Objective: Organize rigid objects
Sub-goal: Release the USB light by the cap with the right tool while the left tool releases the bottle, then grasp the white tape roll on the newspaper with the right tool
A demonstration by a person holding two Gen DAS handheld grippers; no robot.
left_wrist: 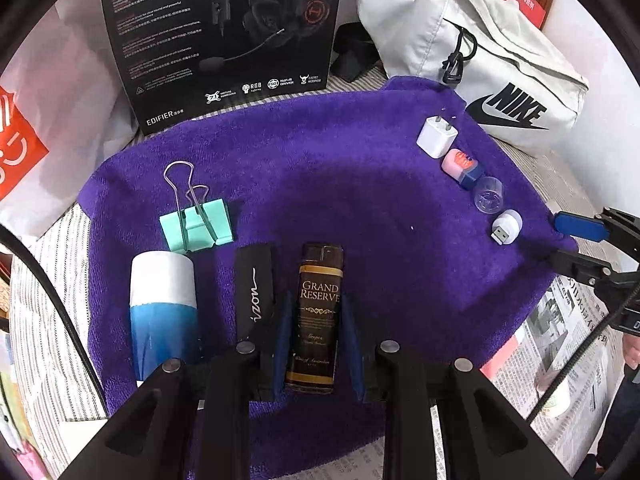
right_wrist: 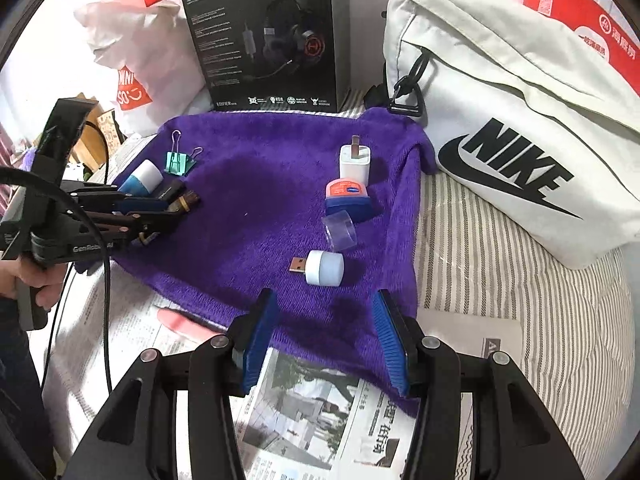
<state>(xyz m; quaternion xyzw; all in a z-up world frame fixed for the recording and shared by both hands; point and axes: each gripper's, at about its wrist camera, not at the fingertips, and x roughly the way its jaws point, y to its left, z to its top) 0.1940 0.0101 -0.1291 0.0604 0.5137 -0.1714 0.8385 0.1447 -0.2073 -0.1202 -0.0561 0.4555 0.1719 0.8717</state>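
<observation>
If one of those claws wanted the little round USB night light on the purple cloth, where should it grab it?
Probably across the white round head of the USB night light, coming from above. It lies on its side on the purple towel, so the head's curved flanks face outward; the metal plug is thin and sits low.

light: bright, even | shadows: soft | focus: sharp | edges: fisheye-bent, dark corners

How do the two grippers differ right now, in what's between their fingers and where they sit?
The left gripper is shut on the Grand Reserve lighter; the right gripper stands open with nothing between its jaws. The left sits over the row at one side of the purple towel; the right hovers at the towel's near edge, short of the USB light. Both have blue pads and black frames.
</observation>
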